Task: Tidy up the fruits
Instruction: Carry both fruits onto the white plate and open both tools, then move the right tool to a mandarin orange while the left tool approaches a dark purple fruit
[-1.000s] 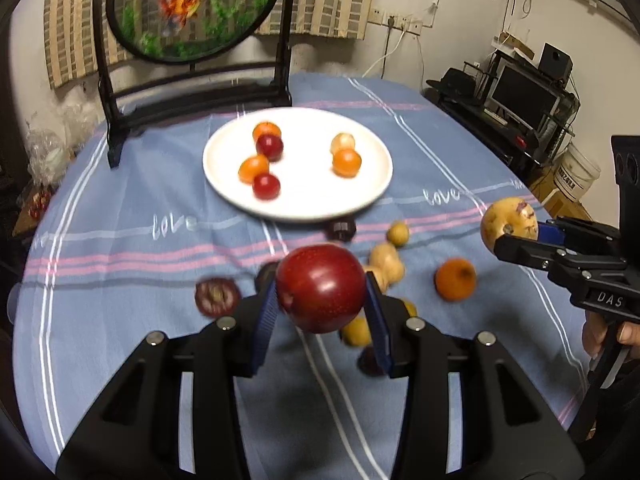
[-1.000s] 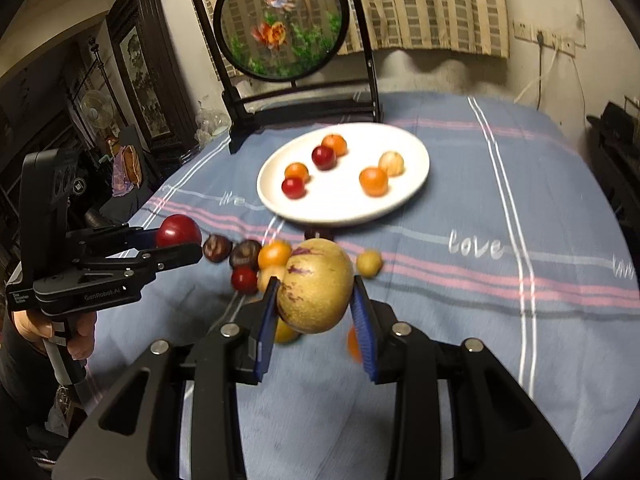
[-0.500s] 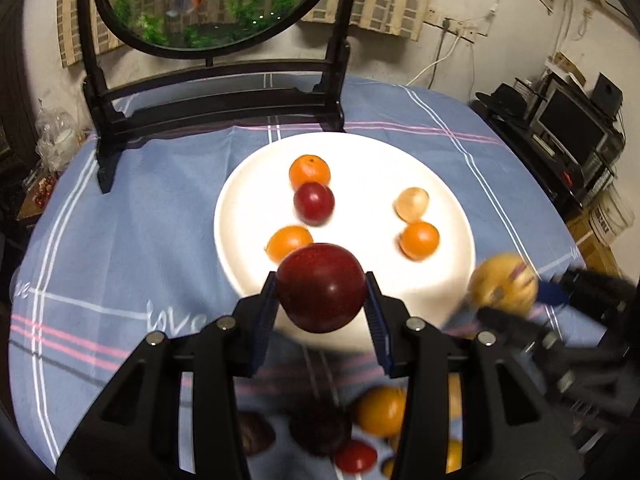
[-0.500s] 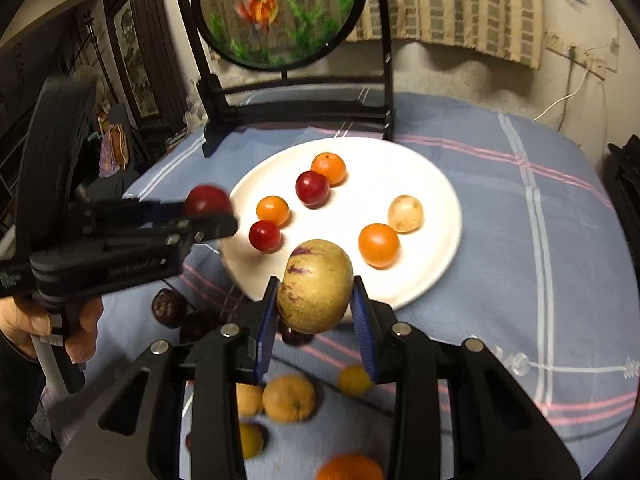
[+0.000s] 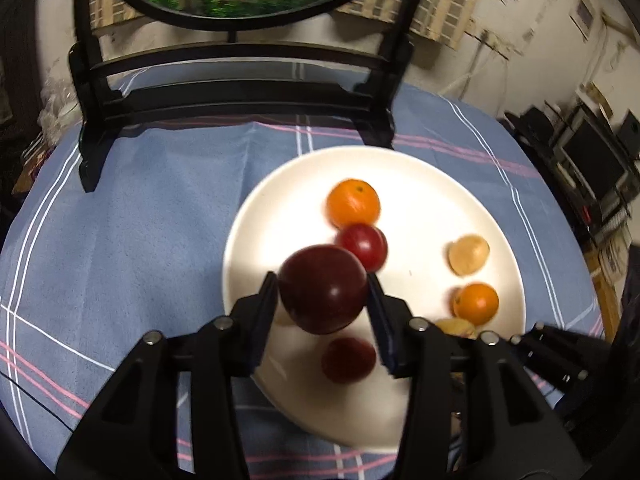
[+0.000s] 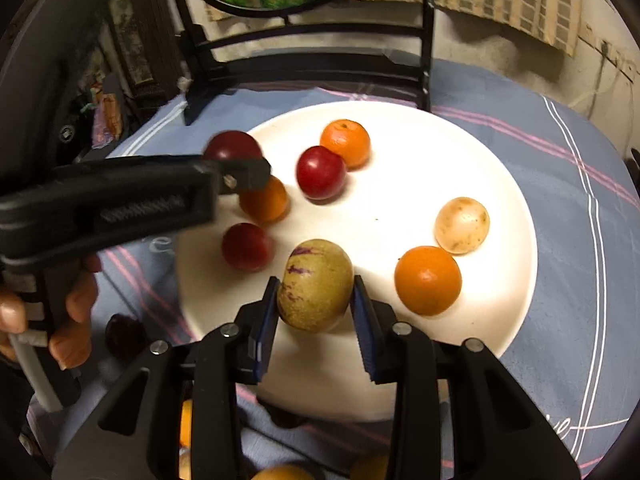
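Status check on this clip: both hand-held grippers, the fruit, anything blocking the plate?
Left hand-held gripper opening around dark red plum above white plate. Right hand-held gripper shut on yellow-green fruit. Drop spots clear between fruits already plated.

A glossy, smooth white glazed plate [image 6: 500, 184] is seen beyond the right claw [image 6: 316, 314], whose matt black plastic arms carry ribbed blue pads. A matt, speckled yellow-green fruit with purple streaks [image 6: 316, 284] sits between them. A shiny dark red plum [image 5: 322, 288] is shown in the opening left claw [image 5: 324, 316]. Woven blue striped cloth [image 5: 140, 220] covers the worktop.
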Demonstrator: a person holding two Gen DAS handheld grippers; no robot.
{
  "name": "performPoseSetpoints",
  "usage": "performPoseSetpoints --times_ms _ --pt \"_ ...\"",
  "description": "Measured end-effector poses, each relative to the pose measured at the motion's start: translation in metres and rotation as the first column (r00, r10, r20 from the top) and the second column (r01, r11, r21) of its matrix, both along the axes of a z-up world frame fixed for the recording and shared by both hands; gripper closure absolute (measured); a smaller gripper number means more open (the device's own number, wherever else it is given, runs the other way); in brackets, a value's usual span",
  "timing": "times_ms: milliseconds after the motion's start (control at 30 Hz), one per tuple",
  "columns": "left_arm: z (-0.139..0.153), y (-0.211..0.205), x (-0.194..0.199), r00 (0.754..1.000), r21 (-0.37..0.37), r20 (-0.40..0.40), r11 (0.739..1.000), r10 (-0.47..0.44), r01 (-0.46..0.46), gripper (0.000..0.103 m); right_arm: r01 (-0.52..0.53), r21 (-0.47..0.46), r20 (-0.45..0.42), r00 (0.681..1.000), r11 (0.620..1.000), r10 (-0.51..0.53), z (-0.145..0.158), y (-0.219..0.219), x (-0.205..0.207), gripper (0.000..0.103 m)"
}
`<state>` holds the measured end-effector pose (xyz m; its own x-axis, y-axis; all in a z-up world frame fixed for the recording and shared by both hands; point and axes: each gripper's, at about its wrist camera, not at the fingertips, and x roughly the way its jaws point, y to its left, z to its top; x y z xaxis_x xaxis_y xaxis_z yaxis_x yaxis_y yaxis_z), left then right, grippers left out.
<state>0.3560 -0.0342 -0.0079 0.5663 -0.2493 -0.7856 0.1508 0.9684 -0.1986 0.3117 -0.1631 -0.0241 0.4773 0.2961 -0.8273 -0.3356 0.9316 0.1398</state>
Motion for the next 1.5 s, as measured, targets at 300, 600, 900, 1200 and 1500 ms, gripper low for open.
performPoseSetpoints --times_ms 300,600,900,1200,1500 --pt "0.016 0.003 -0.009 0.999 -0.013 0.04 1.0 0.013 -0.013 0.032 0.048 0.078 0.05 0.997 0.996 -0.052 0.019 -0.018 -0.008 0.064" --pt "0.048 0.003 -0.061 0.991 0.03 0.122 0.998 -0.053 0.05 0.028 0.082 0.145 0.113 0.989 0.986 -0.098 0.057 -0.058 -0.052 0.051" --pt "0.055 0.003 -0.147 0.974 0.086 0.18 0.989 -0.137 0.124 0.018 0.158 0.112 0.167 0.97 0.981 -0.175 0.064 -0.089 -0.13 0.042" --pt "0.035 0.016 -0.222 0.973 0.084 0.173 0.986 -0.156 0.143 0.015 0.216 0.181 0.101 0.966 0.96 -0.236 0.039 -0.107 -0.195 0.042" --pt "0.015 0.021 -0.263 0.978 0.095 0.137 0.985 -0.157 0.144 0.015 0.198 0.142 0.044 0.978 0.97 -0.206 0.011 -0.097 -0.236 0.042"
